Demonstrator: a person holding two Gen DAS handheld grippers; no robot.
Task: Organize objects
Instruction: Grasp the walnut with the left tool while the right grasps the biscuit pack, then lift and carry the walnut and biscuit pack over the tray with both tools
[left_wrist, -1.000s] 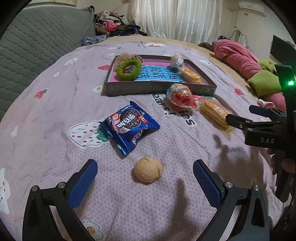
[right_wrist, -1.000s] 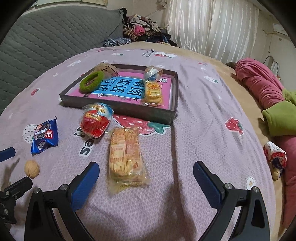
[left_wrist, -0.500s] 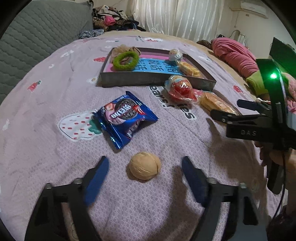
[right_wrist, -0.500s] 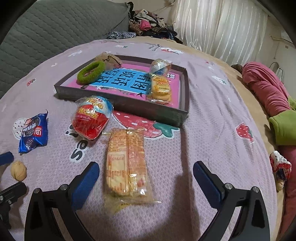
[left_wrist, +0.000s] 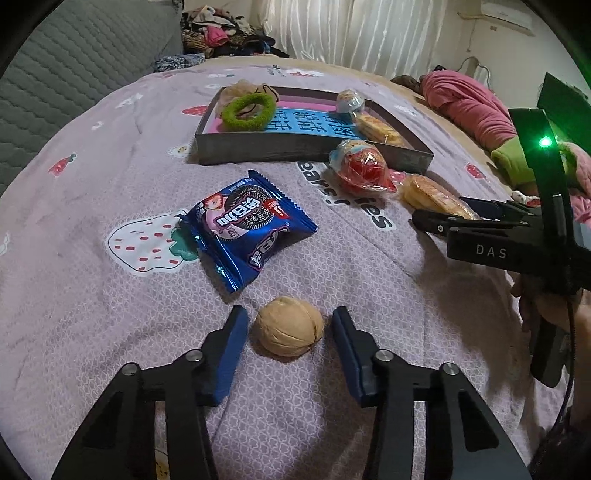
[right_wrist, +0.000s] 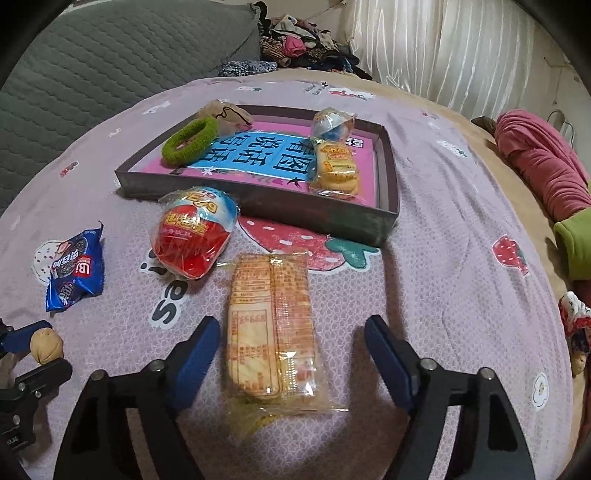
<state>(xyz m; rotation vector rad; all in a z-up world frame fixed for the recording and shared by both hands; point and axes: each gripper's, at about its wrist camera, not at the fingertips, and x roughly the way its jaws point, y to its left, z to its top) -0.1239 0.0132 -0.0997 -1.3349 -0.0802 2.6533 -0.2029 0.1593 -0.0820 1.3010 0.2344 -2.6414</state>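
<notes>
A tan walnut (left_wrist: 290, 326) lies on the purple bedspread between the blue pads of my left gripper (left_wrist: 288, 313). Its jaws are closing, with a thin gap left on each side. My right gripper (right_wrist: 291, 322) straddles a clear pack of crackers (right_wrist: 273, 321); its jaws are closing too, and both pads stand clear of the wrapper. A blue Oreo packet (left_wrist: 247, 225) and a red egg-shaped snack (right_wrist: 195, 232) lie in front of the dark tray (right_wrist: 258, 199). The tray holds a green hair tie (right_wrist: 190, 140), a small cracker pack (right_wrist: 338, 173) and a wrapped ball.
A grey quilted headboard (right_wrist: 92, 55) rises at the left. Pink and green bedding (right_wrist: 535, 162) is piled at the right, with a small toy (right_wrist: 572, 325) near the bed's edge. Clothes and a white curtain (right_wrist: 443, 48) stand behind the bed.
Both grippers have narrowed from wide open: the left around the walnut, the right around the cracker pack. The right gripper also came down closer over the pack.
</notes>
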